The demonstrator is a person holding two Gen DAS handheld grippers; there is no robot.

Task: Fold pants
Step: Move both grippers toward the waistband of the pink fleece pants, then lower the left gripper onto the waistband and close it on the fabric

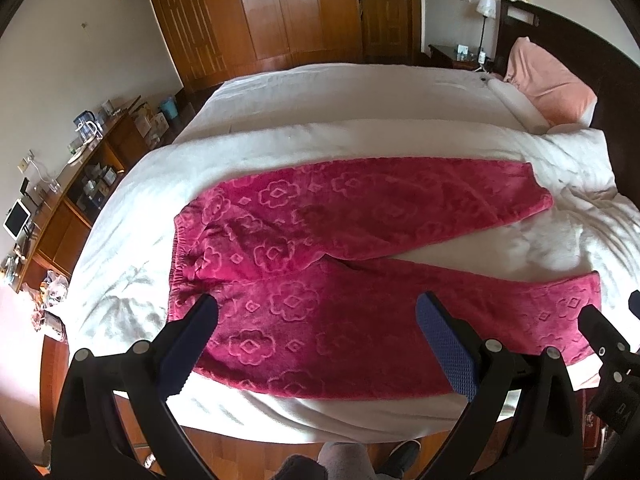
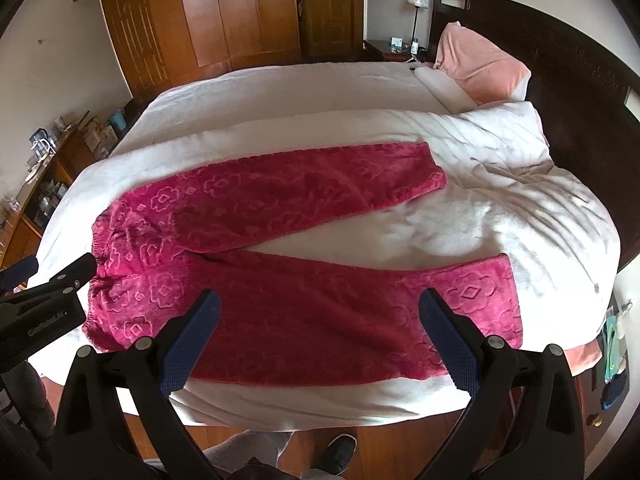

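Right wrist view, pink pants (image 2: 280, 264) flat on bed (image 2: 520, 208), both grippers apart, label unreadable.

The right gripper (image 2: 319, 304) hangs above the near edge of the bed (image 2: 320, 84) with its blue-padded fingers (image 2: 192, 340) spread wide and nothing between them. Beneath it, the pink fleece pants (image 2: 280, 264) lie flat on the white blanket (image 2: 520, 200), waistband to the left, the two legs running right and spreading apart toward the cuffs. The near leg lies below the gap between the fingers. The left gripper (image 2: 40, 284) enters at the left edge, its tip close to the waistband; contact cannot be determined. A pink pillow (image 2: 480, 64) rests against the dark headboard (image 2: 580, 80).
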